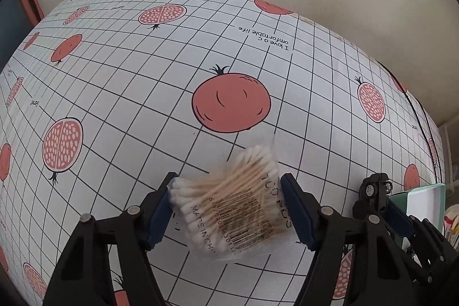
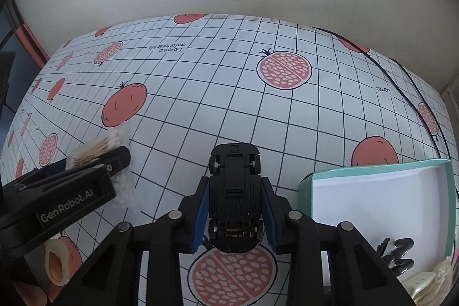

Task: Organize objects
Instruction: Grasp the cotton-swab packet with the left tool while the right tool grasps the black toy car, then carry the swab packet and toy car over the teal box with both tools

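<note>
A clear bag of cotton swabs [image 1: 229,208] with a barcode label hangs above the pomegranate-print tablecloth [image 1: 143,93], and my left gripper [image 1: 229,180] is shut on it, one blue pad on each side. The right wrist view shows the same bag [image 2: 94,145] sticking out past the left gripper [image 2: 122,158]. My right gripper [image 2: 235,181] is shut on a black toy car [image 2: 233,191], which is turned underside up with its wheels showing. In the left wrist view the car [image 1: 375,188] sits at the far right, in front of the box.
A teal box with a white inside [image 2: 373,191] stands open at the right, holding dark clips [image 2: 398,254] and pale lace-like items. A roll of tape [image 2: 56,263] lies at the lower left. A black cable [image 2: 401,82] crosses the far right of the table. A wall runs behind.
</note>
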`<control>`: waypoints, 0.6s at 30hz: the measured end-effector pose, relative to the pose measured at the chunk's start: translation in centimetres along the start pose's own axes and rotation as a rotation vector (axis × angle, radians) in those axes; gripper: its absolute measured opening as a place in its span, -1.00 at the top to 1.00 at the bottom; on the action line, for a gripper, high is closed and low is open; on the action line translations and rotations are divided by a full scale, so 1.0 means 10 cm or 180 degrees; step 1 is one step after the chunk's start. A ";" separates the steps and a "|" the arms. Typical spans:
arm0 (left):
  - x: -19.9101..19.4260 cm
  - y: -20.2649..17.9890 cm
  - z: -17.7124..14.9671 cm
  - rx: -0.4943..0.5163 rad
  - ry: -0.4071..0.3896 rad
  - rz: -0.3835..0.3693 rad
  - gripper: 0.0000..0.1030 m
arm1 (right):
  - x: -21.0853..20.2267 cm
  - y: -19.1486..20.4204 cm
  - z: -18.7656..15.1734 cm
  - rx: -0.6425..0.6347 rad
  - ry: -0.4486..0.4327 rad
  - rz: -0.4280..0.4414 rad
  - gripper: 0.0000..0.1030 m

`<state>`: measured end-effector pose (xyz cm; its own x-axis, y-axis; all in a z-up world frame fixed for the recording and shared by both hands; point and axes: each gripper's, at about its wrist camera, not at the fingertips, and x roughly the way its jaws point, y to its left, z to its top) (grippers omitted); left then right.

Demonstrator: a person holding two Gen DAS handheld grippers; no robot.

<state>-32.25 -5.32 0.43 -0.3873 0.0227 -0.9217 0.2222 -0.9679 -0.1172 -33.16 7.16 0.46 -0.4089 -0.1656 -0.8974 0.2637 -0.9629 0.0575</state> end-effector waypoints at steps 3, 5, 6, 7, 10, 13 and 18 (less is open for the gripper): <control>-0.01 0.00 -0.01 -0.0014 0.0014 -0.0030 -0.41 | -0.03 0.03 -0.02 0.0027 -0.0014 0.0030 0.31; -0.06 -0.01 -0.07 -0.0030 0.0022 -0.0062 -0.41 | -0.06 0.05 -0.04 0.0029 -0.0032 0.0038 0.31; -0.07 -0.01 -0.07 -0.0039 0.0030 -0.0080 -0.41 | -0.08 0.06 -0.05 0.0029 -0.0045 0.0043 0.31; -0.07 0.00 -0.07 -0.0047 0.0039 -0.0100 -0.41 | -0.10 0.07 -0.06 0.0029 -0.0059 0.0045 0.30; -0.08 0.01 -0.07 -0.0081 0.0060 -0.0157 -0.41 | -0.17 0.08 -0.10 0.0041 -0.0111 0.0059 0.31; -0.12 0.00 -0.10 -0.0086 0.0059 -0.0165 -0.41 | -0.24 0.05 -0.13 0.0116 -0.0174 0.0107 0.31; -0.21 -0.01 -0.09 -0.0091 0.0008 -0.0194 -0.41 | -0.36 0.00 -0.19 0.0152 -0.0255 0.0104 0.31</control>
<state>-30.63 -5.05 2.00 -0.3986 0.0822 -0.9135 0.2236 -0.9572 -0.1837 -30.08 8.18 2.86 -0.4699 -0.2117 -0.8569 0.2368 -0.9655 0.1087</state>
